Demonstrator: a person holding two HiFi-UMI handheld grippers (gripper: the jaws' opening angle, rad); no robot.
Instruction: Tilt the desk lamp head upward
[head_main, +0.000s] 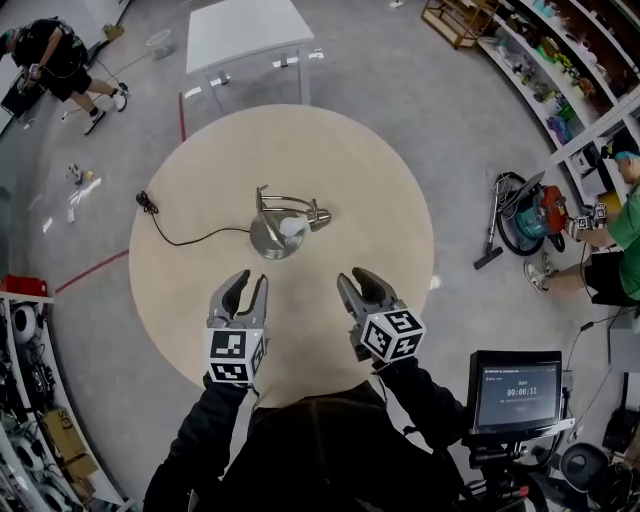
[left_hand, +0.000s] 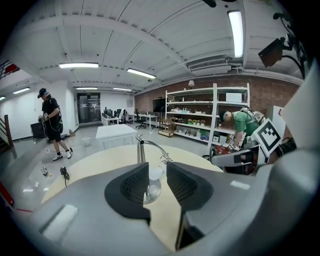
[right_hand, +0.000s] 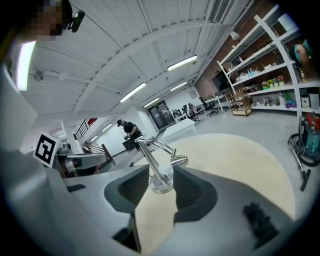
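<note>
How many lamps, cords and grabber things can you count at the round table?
desk lamp: 1
black cord: 1
grippers: 2, the left gripper and the right gripper
Total: 4

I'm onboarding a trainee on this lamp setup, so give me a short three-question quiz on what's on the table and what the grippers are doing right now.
1. Multiple choice: in the head view, the cord of the desk lamp trails across the table toward the A) left, B) right, C) near edge.
2. Fill in: the jaws of the left gripper and the right gripper both stand ____.
3. True or false: the right gripper is clamped on the lamp's head.

Key: 1 A. 2 open, with nothing between them. 3 false; both grippers sit short of the desk lamp, near the person's edge of the table.
</note>
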